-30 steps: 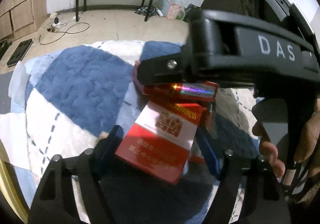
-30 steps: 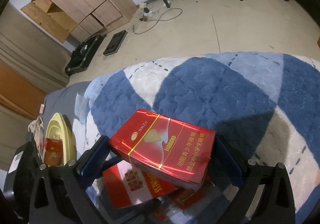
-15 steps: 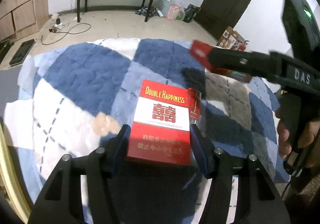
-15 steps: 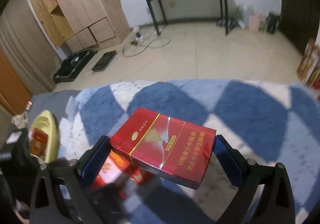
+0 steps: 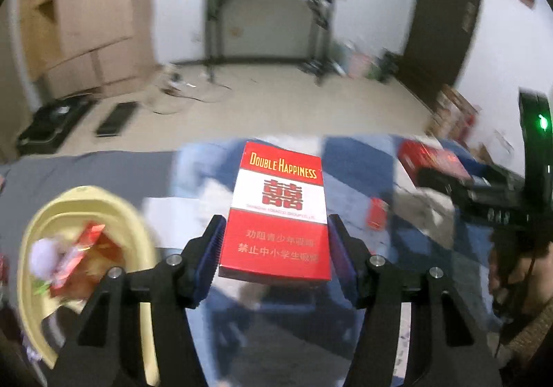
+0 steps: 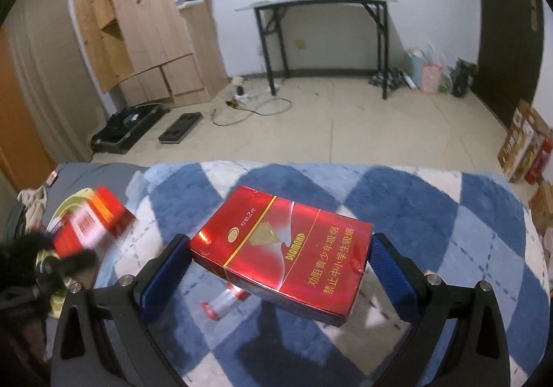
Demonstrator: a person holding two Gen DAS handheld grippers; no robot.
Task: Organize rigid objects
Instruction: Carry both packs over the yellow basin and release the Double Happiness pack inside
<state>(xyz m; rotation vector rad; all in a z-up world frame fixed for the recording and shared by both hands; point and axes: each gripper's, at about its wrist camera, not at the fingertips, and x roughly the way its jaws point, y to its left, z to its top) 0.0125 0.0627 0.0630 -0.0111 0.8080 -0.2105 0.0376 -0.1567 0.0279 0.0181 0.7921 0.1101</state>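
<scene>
My left gripper (image 5: 276, 245) is shut on a red and white Double Happiness cigarette box (image 5: 280, 210), held up above the blue and white checked blanket (image 5: 352, 193). A yellow bowl (image 5: 38, 224) with red packets inside lies low on the left. My right gripper (image 6: 276, 261) is shut on a glossy red Diamond cigarette box (image 6: 287, 248), lifted off the blanket (image 6: 432, 214). In the right wrist view the left gripper's box (image 6: 90, 221) shows blurred at the left, over the yellow bowl (image 6: 74, 197). A small red and clear item (image 6: 224, 300) lies on the blanket under the Diamond box.
A small red packet (image 5: 376, 214) lies on the blanket to the right. Beyond the bed are the tiled floor, a black-legged table (image 6: 321, 7), a wooden cabinet (image 6: 152, 27), black cases (image 6: 128, 128) and a dark door (image 5: 442, 7). A person's hand (image 5: 515, 269) holds the right gripper's handle.
Both grippers rose off the pile, each with its box. The left gripper closed on the Double Happiness box and swung left toward the yellow bowl. The right gripper moved away to the right.
</scene>
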